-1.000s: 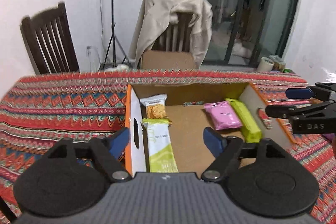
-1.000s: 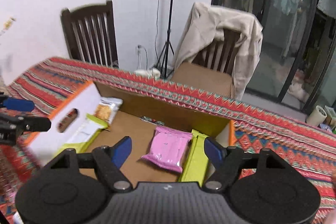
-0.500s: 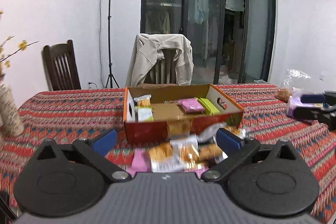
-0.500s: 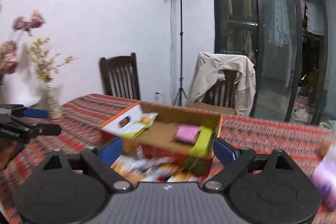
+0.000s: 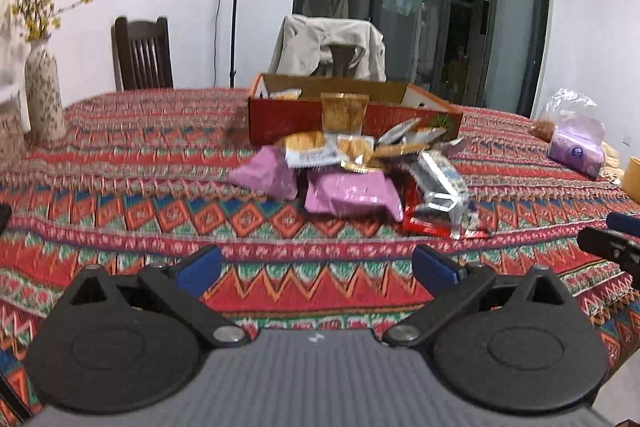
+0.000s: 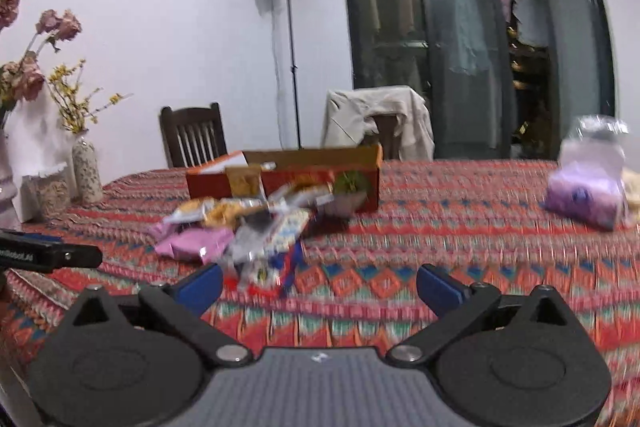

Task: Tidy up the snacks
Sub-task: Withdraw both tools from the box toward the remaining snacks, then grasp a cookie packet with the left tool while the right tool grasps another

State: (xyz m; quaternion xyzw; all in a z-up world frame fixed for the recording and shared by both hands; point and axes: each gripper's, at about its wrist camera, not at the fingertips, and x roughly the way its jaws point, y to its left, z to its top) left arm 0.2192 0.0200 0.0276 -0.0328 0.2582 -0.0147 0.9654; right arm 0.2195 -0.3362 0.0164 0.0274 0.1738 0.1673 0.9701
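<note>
An open cardboard box (image 5: 400,115) with a red front stands mid-table on the patterned cloth (image 5: 120,195); a few packets show inside it. Against its front lies a loose pile of snacks: two pink packets (image 5: 352,195), cracker packets (image 5: 312,147) and a silver-and-red one (image 5: 436,195). My left gripper (image 5: 316,263) hangs open and empty over the cloth, short of the pile. In the right wrist view the pile (image 6: 240,227) and box (image 6: 288,183) sit ahead to the left. My right gripper (image 6: 320,283) is still opening, nothing between its jaws.
Patterned vases with dried flowers (image 5: 42,95) stand at the table's left end. A purple tissue pack (image 5: 576,147) and a clear bag lie at the right end, beside a yellow cup (image 5: 632,179). Two chairs, one draped with a beige jacket (image 5: 328,47), stand behind.
Both grippers have drawn back from over the box toward the near side of the table and dropped lower. Their jaws have spread wider. The snack pile in front of the box has come into view.
</note>
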